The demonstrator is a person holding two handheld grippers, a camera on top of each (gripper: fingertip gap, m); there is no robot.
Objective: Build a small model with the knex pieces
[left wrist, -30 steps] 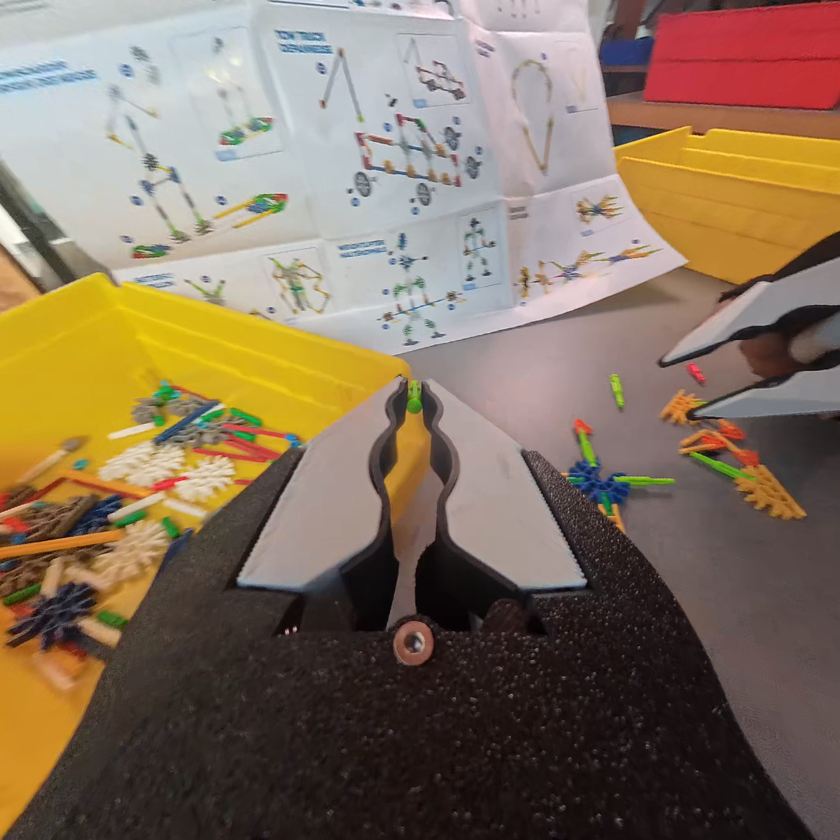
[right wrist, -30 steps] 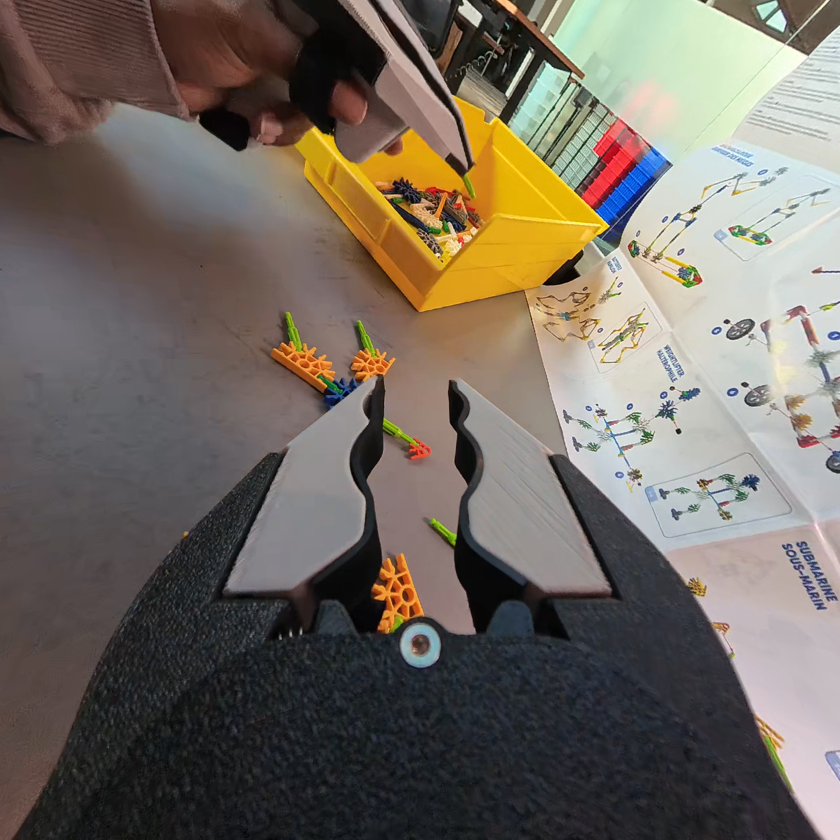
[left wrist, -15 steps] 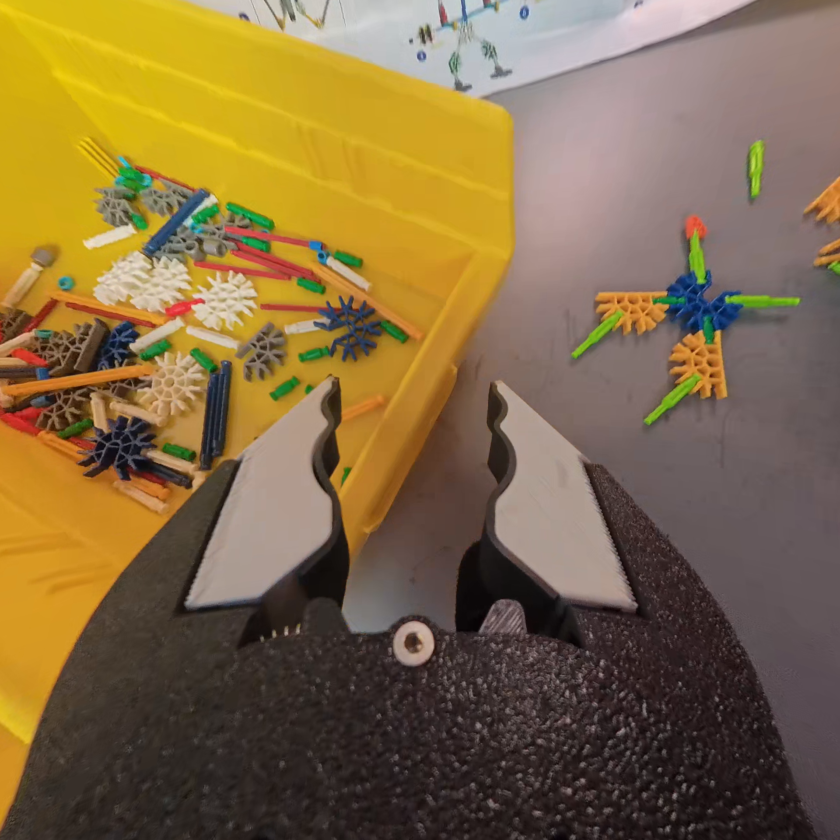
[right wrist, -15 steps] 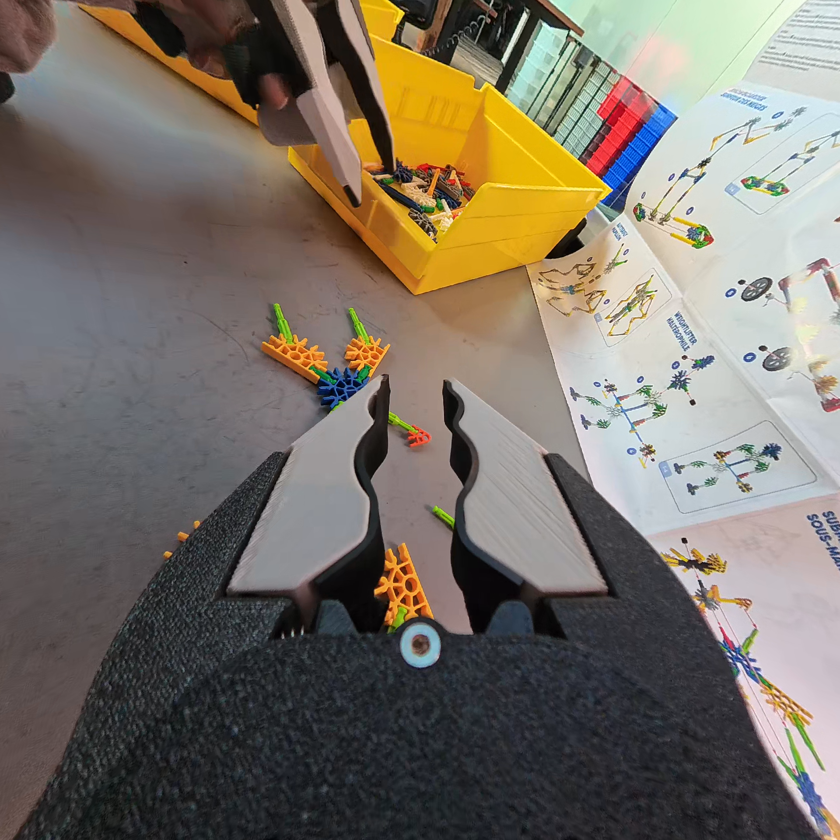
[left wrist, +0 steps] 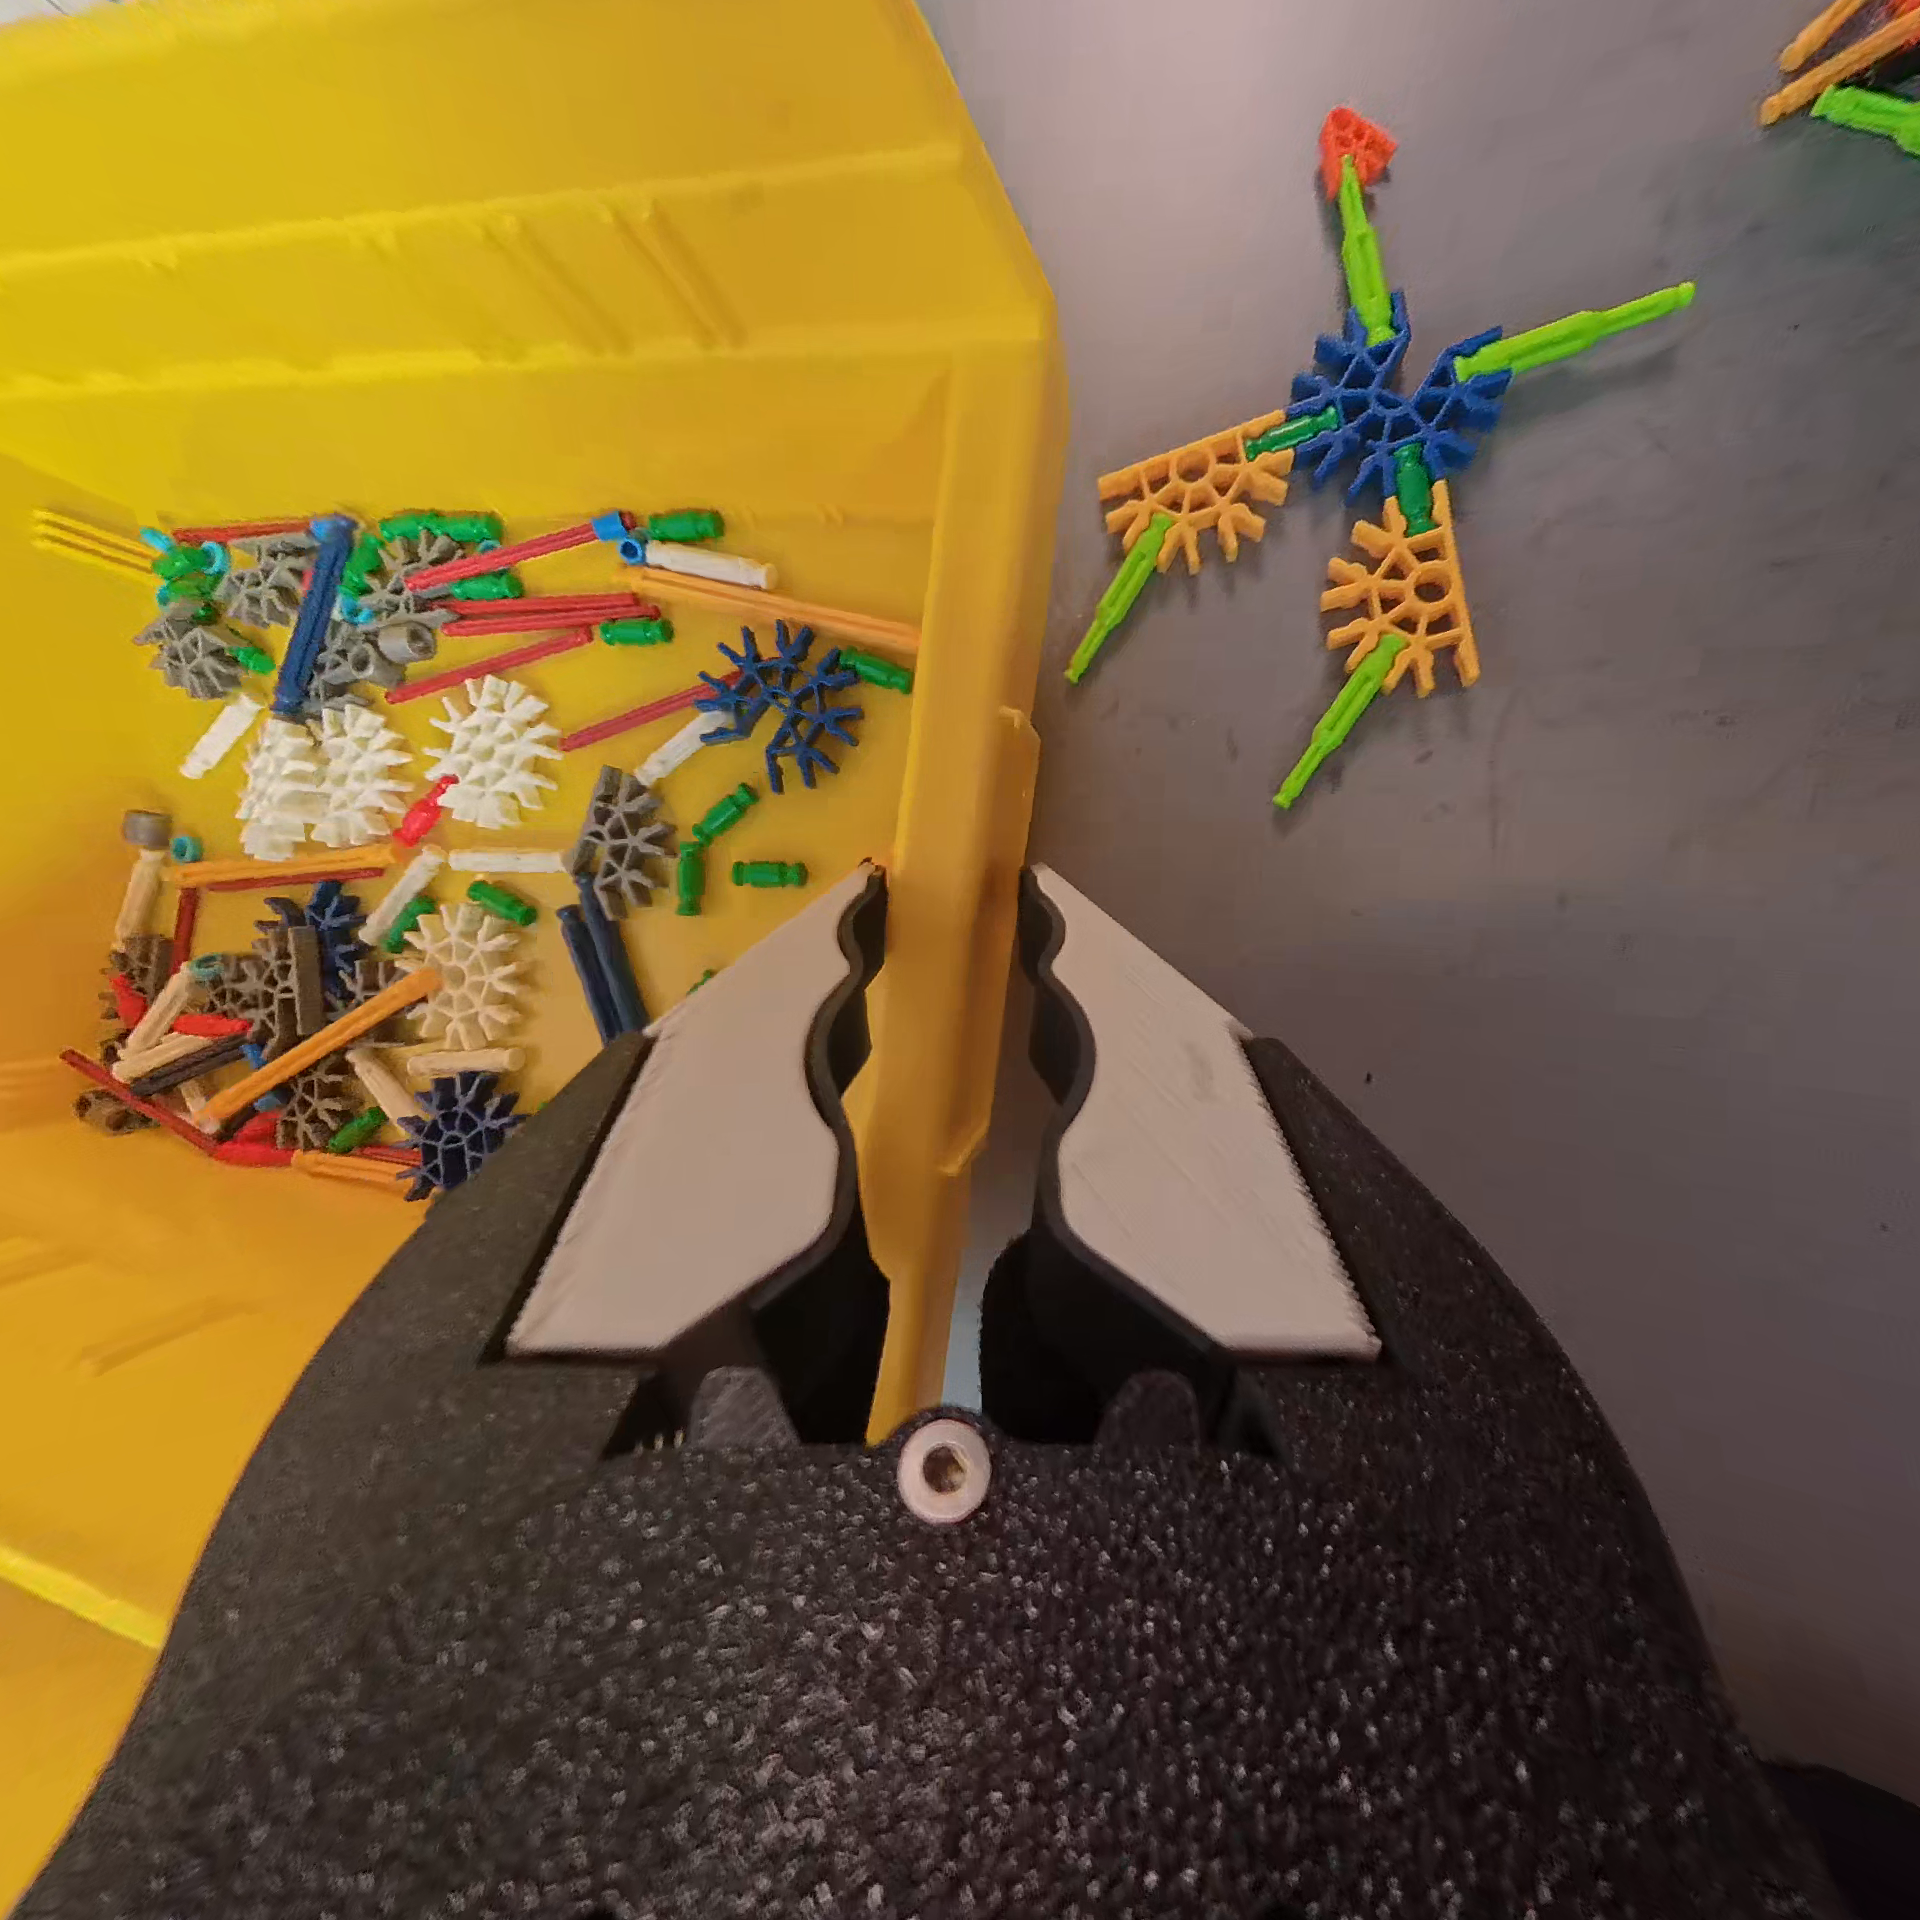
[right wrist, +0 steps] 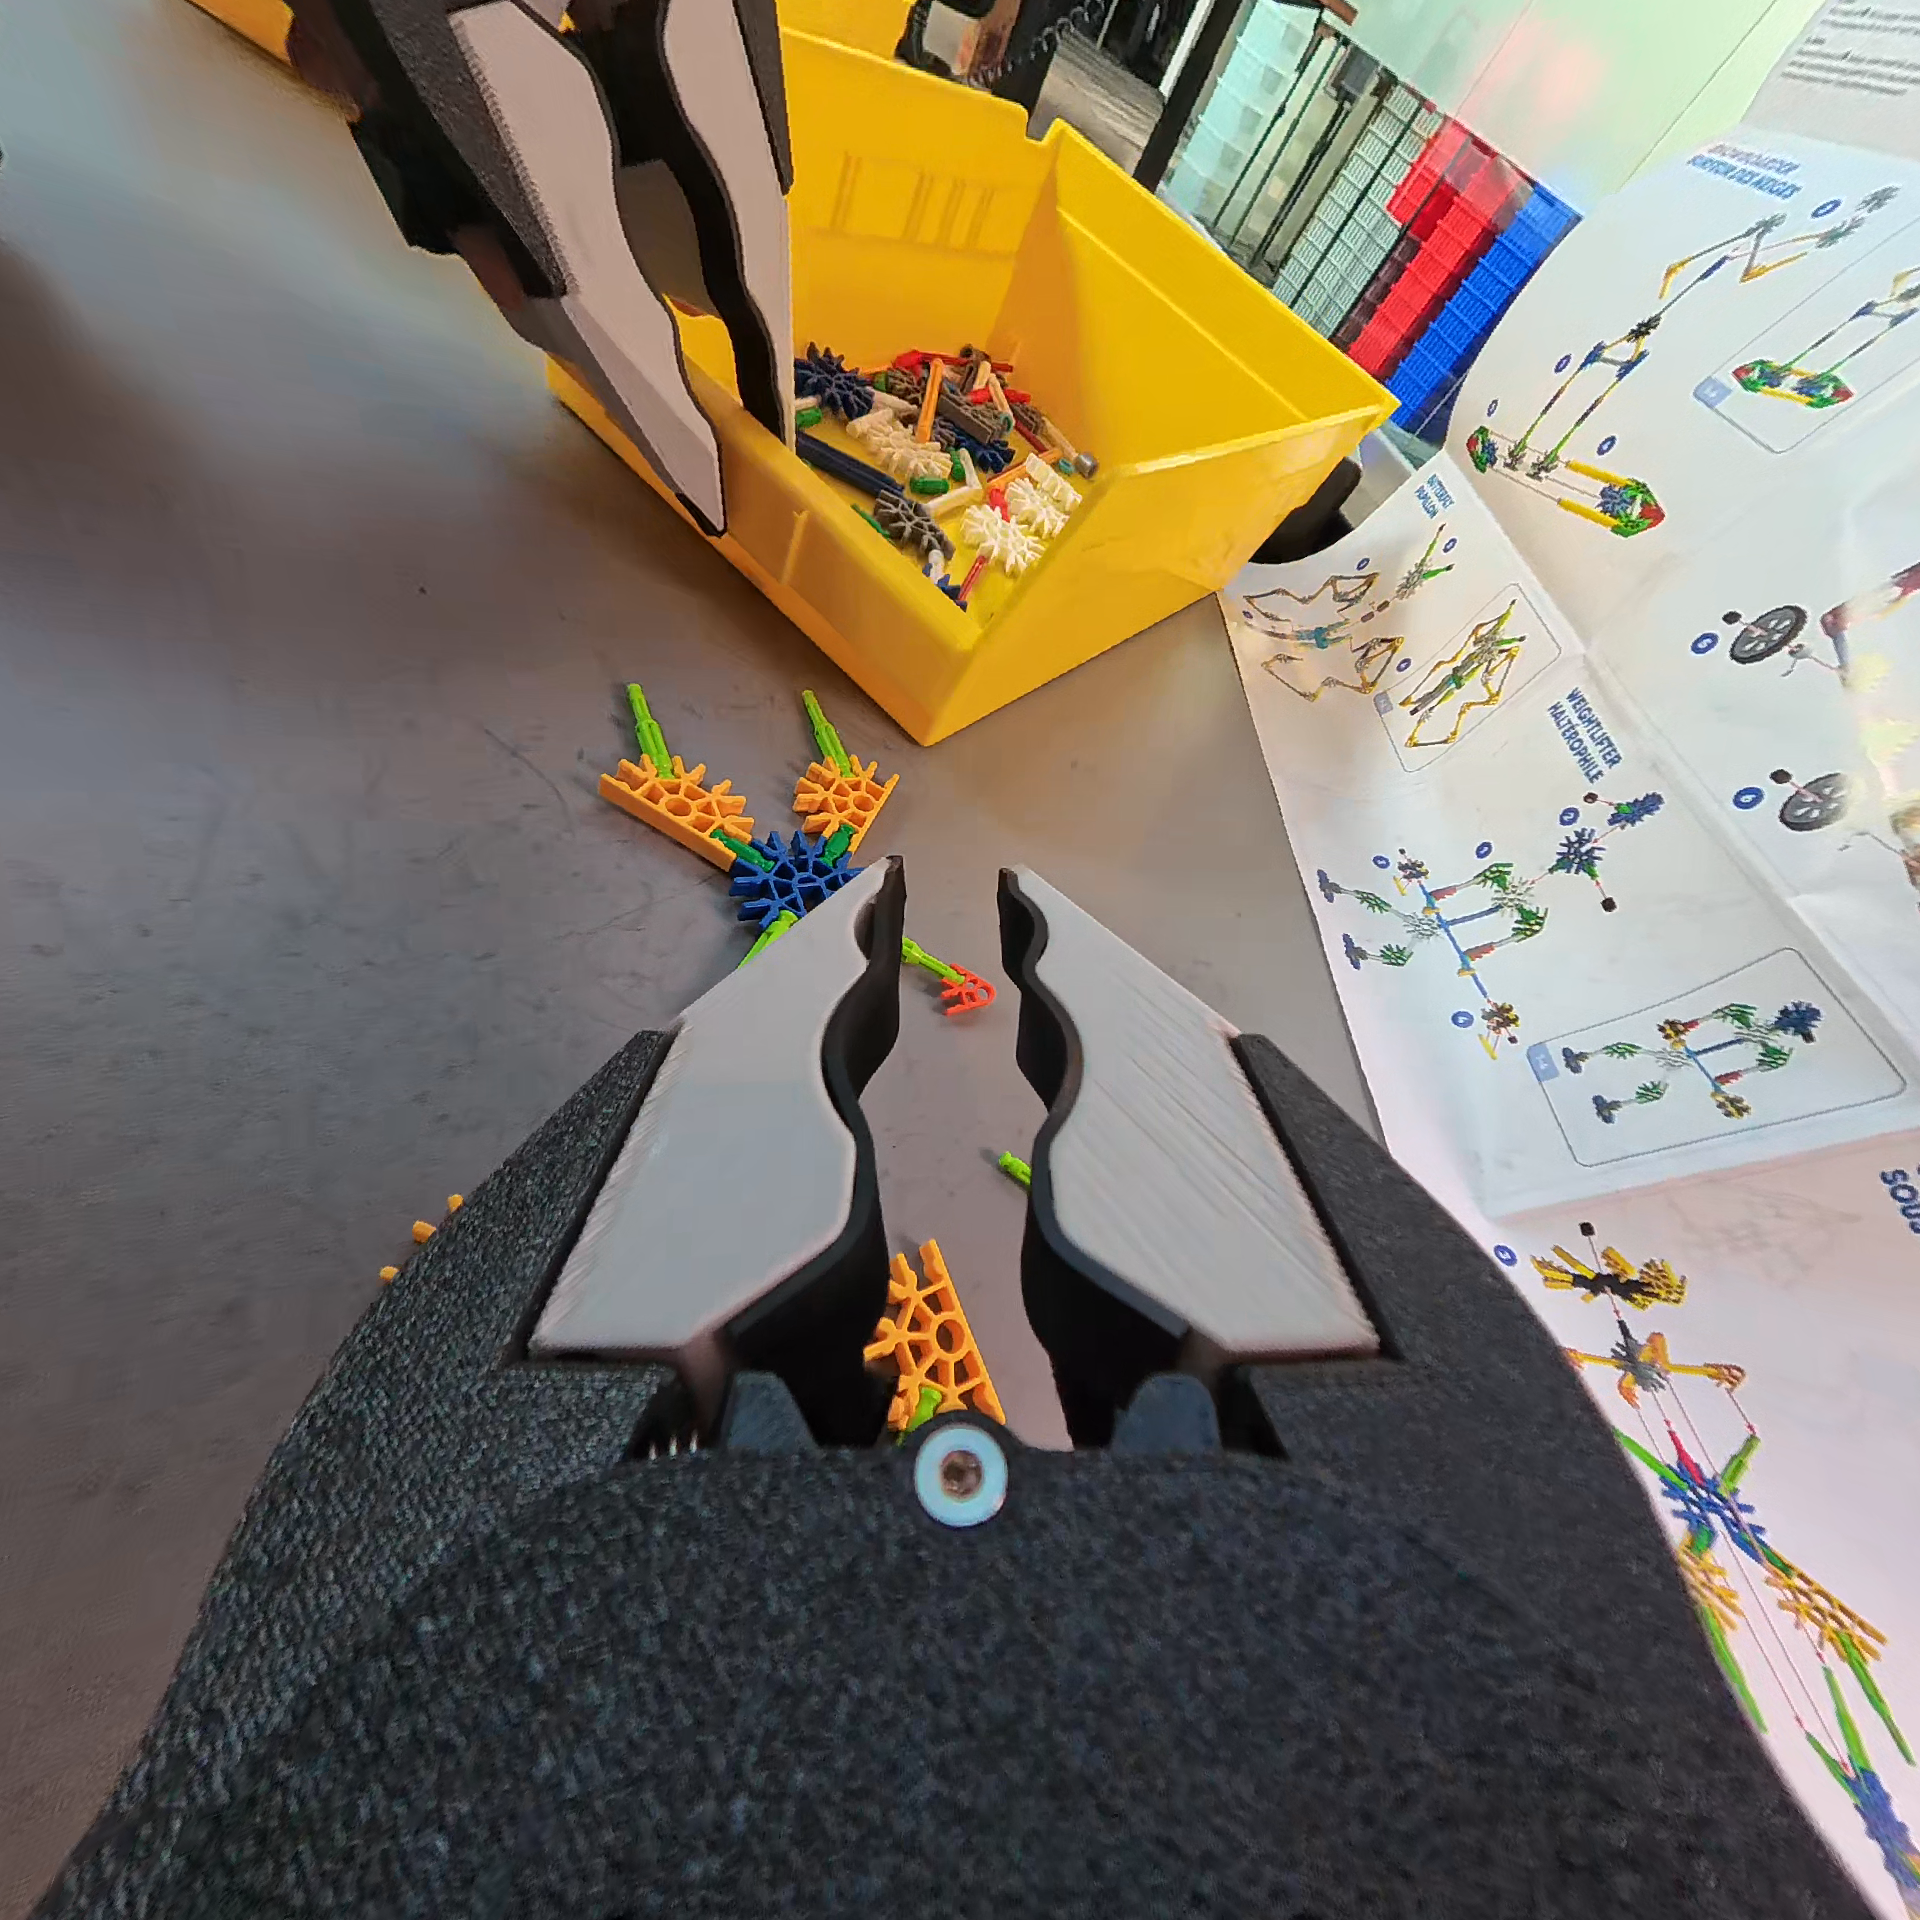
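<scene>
My left gripper (left wrist: 951, 878) straddles the near side wall of the yellow bin (left wrist: 966, 623), one finger inside, one outside. Both pads press on the wall. The right wrist view shows the same grip from the side (right wrist: 740, 473). The bin (right wrist: 1143, 343) holds several loose rods and snowflake connectors (left wrist: 468, 748). My right gripper (right wrist: 951, 883) is open and empty, a little above the grey table. Just beyond and left of its tips lies a flat assembly around a blue connector (right wrist: 790, 878), with orange connectors and green rods; it also shows in the left wrist view (left wrist: 1392, 405).
A green rod with a red connector (right wrist: 961, 987) lies on the table below my right jaws. An orange connector (right wrist: 930, 1340) and a short green rod (right wrist: 1013, 1169) lie under them. A white instruction sheet (right wrist: 1558, 831) covers the table's right. Red and blue bins (right wrist: 1455, 239) stand behind.
My left gripper held a small green rod, opened wide over the bin, then dropped down and closed on the bin's wall. My right jaws narrowed slightly on air.
</scene>
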